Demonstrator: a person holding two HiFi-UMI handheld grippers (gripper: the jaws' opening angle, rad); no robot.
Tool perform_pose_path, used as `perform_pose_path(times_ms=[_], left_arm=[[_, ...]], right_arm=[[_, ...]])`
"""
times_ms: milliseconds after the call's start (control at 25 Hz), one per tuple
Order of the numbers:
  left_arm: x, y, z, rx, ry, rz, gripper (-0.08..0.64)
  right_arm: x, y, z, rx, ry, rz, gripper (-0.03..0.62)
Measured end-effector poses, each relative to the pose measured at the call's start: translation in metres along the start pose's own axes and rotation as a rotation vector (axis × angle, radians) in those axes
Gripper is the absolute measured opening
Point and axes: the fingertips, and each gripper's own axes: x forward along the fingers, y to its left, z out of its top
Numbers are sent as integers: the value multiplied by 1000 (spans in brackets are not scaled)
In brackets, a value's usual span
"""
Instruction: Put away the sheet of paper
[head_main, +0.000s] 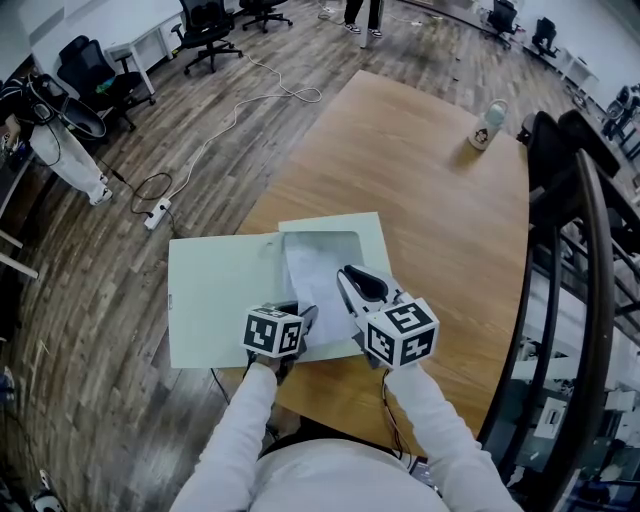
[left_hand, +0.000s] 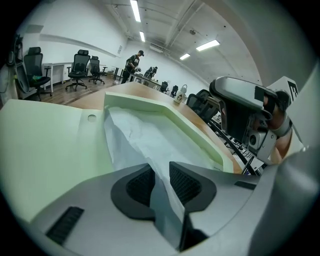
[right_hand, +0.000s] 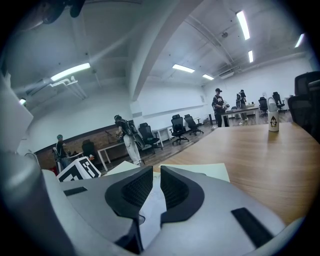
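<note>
One paper (left_hand: 145, 140) — left gripper view only — between left tool (left_hand: 161, 182) jaws.

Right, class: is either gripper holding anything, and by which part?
Nothing is gripped. On the left gripper, the jaws stand parted round the near edge of the sheet of paper, not pressing it; the right gripper, jaws barely apart, is empty.

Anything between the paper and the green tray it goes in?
Nothing visible. The paper already lies in the open tray; its near edge runs between the left tongs, pads apart.
</note>
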Motion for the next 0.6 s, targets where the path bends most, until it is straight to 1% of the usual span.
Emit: perform_pose_path(times_ms=[120,320,440,600], left_arm=[[-4,1,0,10,-2,19,127],[-12,10,1,26,-30,85,176],[-20,15,4,49,-54,131,187],[-33,16,15,80,-101,154,187]], right_arm=[[-3,2,2,0,-5,-5,74],[-7,3,3,-1,-21,-12,74],[-10,5,3,0,-29,-14,74],[-12,10,4,0,-38,-16,74]])
